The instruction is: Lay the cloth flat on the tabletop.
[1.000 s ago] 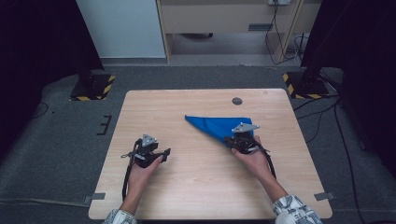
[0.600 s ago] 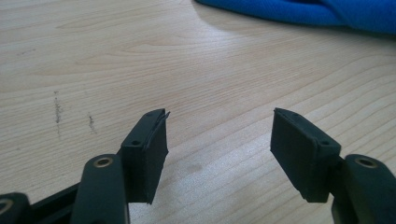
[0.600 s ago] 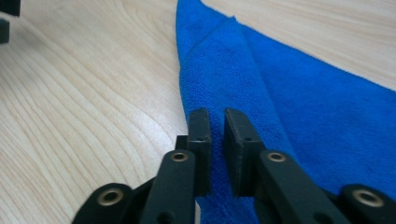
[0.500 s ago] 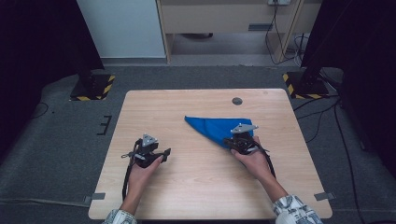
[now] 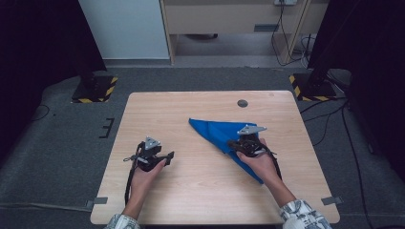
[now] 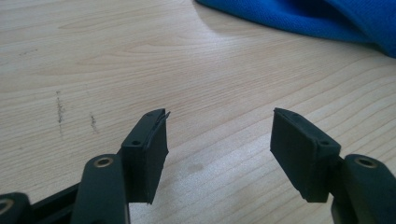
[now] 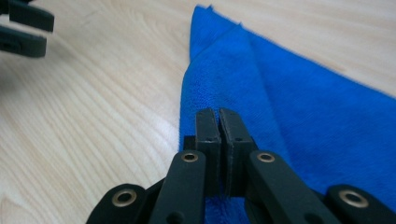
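Blue cloth (image 5: 224, 136), folded to a triangle, flat on the table (image 5: 200, 191), right of centre; one corner pointing toward the table's middle, another toward the near right edge, partly under the right hand (image 5: 258, 162). Small dark disc (image 5: 242, 103) beyond the cloth, near the far edge, well apart from it.

Right gripper (image 5: 235, 143) over the cloth's near-left edge, grey plate on top; in the right gripper view (image 7: 218, 116), jaws pressed together, almost no gap between the pads, tips low over the cloth's folded edge (image 7: 280, 107); whether fabric is pinched between them cannot be told, the pads hiding the contact; left gripper's jaws seen at that view's upper left corner, on the far side of the cloth's edge.

Left gripper (image 5: 167, 156) left of the cloth, well apart from it, resting low over bare wood in the left hand (image 5: 143, 174); in the left gripper view (image 6: 219, 135), jaws spread, bare table between them; cloth (image 6: 303, 16) ahead of the tips, at the top of that view, not touched.

Cable trailing from each gripper toward the near edge, away from the cloth.
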Demonstrator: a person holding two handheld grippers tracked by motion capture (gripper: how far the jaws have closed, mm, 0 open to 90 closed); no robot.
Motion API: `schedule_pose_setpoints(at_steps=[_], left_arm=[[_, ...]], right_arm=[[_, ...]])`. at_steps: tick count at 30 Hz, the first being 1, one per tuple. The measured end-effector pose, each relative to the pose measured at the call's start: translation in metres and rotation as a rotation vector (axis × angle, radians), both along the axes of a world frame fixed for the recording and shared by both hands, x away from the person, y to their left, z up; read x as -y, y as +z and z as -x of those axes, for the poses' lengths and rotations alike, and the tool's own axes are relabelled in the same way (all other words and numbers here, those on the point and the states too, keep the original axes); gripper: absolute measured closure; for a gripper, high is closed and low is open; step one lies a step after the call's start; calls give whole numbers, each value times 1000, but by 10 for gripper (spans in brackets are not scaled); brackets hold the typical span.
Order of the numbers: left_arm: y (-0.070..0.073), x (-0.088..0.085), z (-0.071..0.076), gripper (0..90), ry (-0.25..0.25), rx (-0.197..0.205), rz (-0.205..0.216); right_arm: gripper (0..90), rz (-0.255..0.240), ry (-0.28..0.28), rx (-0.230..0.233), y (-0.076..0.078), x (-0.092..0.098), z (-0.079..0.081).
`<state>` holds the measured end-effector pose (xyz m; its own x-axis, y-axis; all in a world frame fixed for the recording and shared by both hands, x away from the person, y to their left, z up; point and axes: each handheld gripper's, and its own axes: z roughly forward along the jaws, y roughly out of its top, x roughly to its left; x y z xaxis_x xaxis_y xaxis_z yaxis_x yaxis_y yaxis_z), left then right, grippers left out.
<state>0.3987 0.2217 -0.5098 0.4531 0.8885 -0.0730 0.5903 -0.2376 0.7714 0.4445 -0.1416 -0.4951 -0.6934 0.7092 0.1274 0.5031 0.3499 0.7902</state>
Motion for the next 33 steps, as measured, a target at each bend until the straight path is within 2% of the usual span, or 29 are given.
schedule_pose_setpoints(at_steps=[2, 5, 7, 11, 17, 20, 22, 24, 27, 30, 33], left_arm=[[0, 0, 0, 359, -2, 1, 0], [0, 0, 0, 359, -3, -2, -2], [0, 0, 0, 359, -1, 1, 1], [1, -2, 0, 359, 2, 4, 3], [3, -4, 1, 359, 3, 7, 7], [5, -5, 1, 359, 2, 12, 11], [6, -6, 2, 360, 4, 14, 14], [7, -6, 2, 360, 3, 15, 17], [10, -2, 3, 360, -8, 22, 13], [11, 5, 3, 360, -31, 20, 9], [9, 13, 1, 359, -55, 16, 4]], right_arm=[[879, 15, 7, 0, -2, -2, 0], [881, 11, 16, -13, -2, -6, 3], [881, 2, 30, -20, -2, -10, 5], [880, -50, 69, -48, 3, -21, 13], [880, -102, 136, -103, 3, -45, 29], [873, -106, 179, -136, -2, -60, 40], [836, -101, 205, -152, -5, -70, 47], [775, -69, 215, -134, -4, -76, 52], [686, -74, 217, -93, 2, -75, 55], [611, -76, 184, -68, 7, -69, 55], [559, -31, 136, -35, 5, -58, 53]])
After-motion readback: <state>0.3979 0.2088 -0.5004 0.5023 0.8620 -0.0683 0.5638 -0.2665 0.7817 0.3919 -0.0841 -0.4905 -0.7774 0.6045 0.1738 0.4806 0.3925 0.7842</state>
